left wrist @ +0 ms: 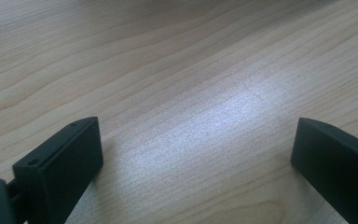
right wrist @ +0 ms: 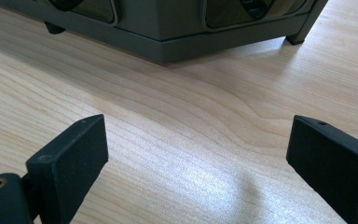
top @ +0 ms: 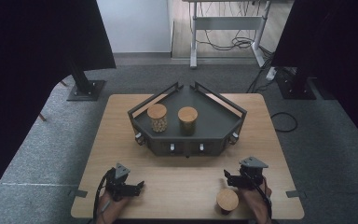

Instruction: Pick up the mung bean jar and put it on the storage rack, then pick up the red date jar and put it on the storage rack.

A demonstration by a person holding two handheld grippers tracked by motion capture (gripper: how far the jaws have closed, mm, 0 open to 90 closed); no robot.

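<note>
A dark grey corner rack [top: 214, 122] stands at the back middle of the wooden table [top: 182, 182]. Two jars with wooden lids stand on it: one with pale contents [top: 157, 117] and a darker one [top: 187, 120]. A third wooden-lidded jar [top: 227, 200] stands at the front right edge, close beside my right hand. My right gripper [top: 227, 177] is just behind that jar, open and empty, and its own view has the open jaws [right wrist: 198, 135] facing the rack's base [right wrist: 177, 32]. My left gripper [top: 140, 185] rests at the front left, open over bare wood [left wrist: 193, 135].
Black stand bases sit on the grey carpet at the back left [top: 85, 88] and back right [top: 298, 86]. Cables [top: 284, 121] lie on the floor to the right of the table. A desk frame [top: 228, 23] stands behind.
</note>
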